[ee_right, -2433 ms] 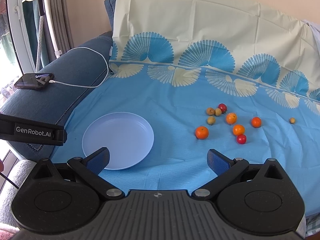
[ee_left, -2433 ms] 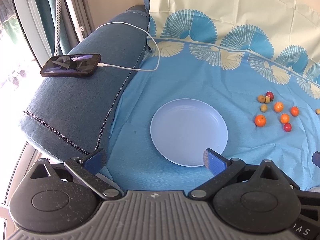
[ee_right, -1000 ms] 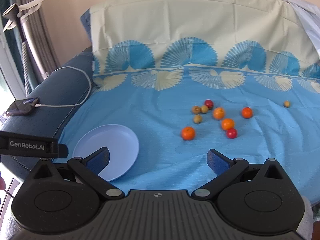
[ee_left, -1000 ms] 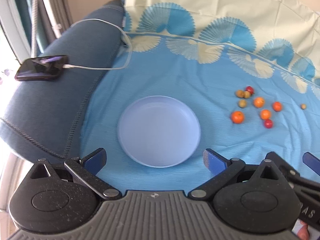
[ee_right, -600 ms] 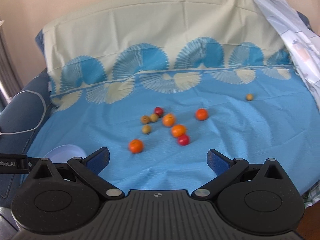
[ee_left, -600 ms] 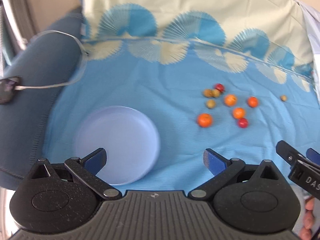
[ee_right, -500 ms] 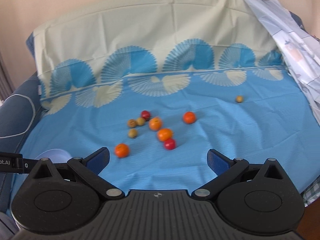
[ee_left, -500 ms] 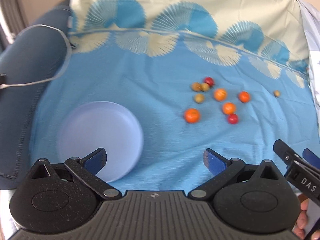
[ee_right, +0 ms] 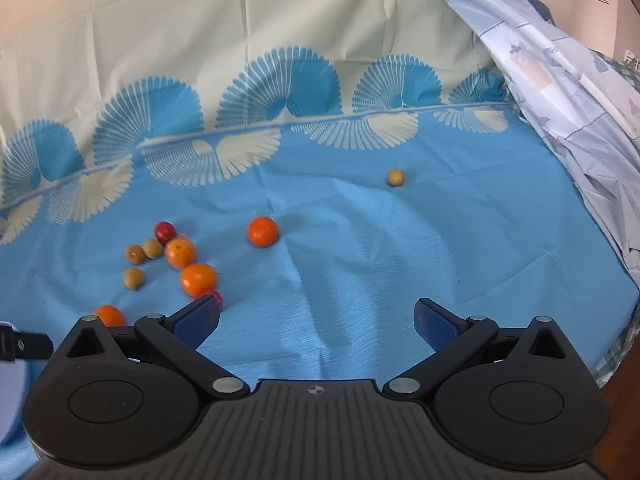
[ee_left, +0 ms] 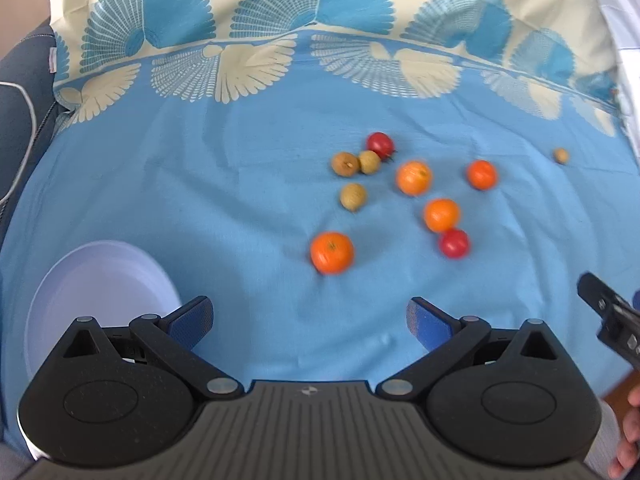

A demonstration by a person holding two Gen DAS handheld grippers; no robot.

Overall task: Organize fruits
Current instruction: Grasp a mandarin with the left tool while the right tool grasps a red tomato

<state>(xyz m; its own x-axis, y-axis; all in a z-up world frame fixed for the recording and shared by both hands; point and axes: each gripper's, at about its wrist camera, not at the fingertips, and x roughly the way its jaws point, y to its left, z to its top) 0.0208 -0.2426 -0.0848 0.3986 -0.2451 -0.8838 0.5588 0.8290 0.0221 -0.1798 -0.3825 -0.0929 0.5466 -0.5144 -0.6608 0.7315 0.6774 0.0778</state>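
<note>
Black claw (ee_left: 308, 318), blue pads (ee_left: 420, 318), silver rivets

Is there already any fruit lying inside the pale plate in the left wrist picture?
No, the visible part of the plate holds nothing, and the fruits, such as the nearest orange, lie on the blue cloth.

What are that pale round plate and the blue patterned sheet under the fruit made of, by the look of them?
The plate looks like smooth plastic: an even pale lilac with a soft, matte sheen and a moulded rim, though glazed ceramic cannot be ruled out. The sheet is plainly woven cloth, probably cotton: it creases and wrinkles, and its fan pattern is printed flat.
</note>
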